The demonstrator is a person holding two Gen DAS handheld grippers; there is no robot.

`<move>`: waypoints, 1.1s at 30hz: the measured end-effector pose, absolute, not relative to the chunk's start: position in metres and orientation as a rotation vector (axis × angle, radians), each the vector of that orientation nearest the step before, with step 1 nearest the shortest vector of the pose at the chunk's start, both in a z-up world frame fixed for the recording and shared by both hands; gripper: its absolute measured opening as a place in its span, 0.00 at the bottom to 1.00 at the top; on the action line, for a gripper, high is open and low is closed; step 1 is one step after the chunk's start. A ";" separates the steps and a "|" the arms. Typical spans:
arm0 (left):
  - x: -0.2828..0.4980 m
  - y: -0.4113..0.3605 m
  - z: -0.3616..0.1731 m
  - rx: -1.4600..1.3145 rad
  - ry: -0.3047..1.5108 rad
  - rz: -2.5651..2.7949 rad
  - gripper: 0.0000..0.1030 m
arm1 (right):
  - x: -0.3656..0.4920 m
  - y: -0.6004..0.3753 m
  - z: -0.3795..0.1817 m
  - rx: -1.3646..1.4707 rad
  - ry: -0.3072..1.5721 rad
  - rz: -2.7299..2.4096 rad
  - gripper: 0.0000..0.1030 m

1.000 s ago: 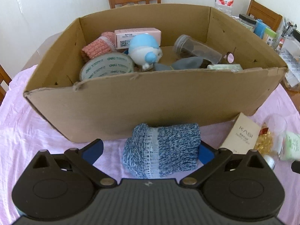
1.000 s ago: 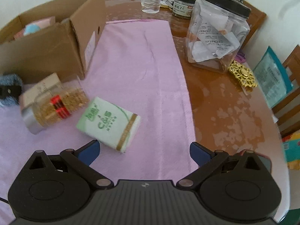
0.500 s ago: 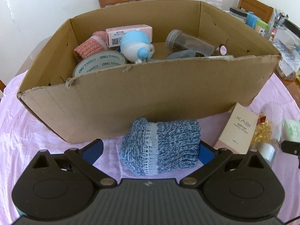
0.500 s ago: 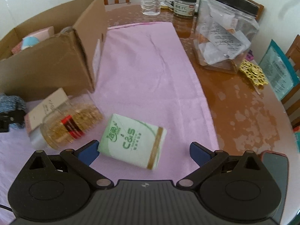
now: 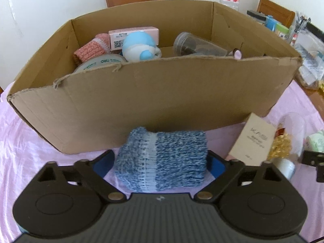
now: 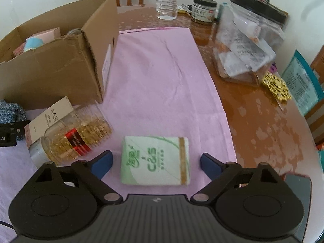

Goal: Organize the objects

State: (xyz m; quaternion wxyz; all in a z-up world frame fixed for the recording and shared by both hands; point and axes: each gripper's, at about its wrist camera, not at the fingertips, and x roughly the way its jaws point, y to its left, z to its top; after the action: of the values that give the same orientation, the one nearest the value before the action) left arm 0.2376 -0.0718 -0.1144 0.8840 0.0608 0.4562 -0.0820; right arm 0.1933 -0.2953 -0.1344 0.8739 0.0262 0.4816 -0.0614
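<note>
My left gripper [image 5: 161, 164] is shut on a blue knitted roll [image 5: 162, 162] and holds it just in front of the cardboard box [image 5: 154, 105]. The box holds a tape roll [image 5: 101, 62], a blue toy [image 5: 139, 46], a pink box, a pink knit piece and a clear jar. My right gripper [image 6: 156, 164] is open, with a green tissue pack [image 6: 155, 161] lying on the pink cloth between its fingers. A jar of gold pieces [image 6: 73, 137] and a beige carton [image 6: 49, 117] lie to its left.
A big clear jar with a black lid [image 6: 247, 44], a water bottle [image 6: 166, 0], a small dark-lidded jar [image 6: 203, 10] and a gold ornament [image 6: 276, 88] stand on the brown table right of the pink cloth [image 6: 158, 75]. Wooden chairs stand behind.
My right gripper has moved toward the tissue pack, which now lies between its fingers. My left gripper has dropped lower before the box, still holding the blue knitted roll.
</note>
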 end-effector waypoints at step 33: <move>0.232 -0.065 0.006 0.194 0.963 -0.523 0.73 | 0.192 -0.304 -0.028 -0.045 0.941 0.172 0.67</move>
State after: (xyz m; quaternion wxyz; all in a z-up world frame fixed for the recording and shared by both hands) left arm 0.2317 -0.0649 0.0060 0.8493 0.0921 0.4569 -0.2481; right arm 0.1924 -0.3036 -0.0281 0.8876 -0.0216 0.4527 0.0829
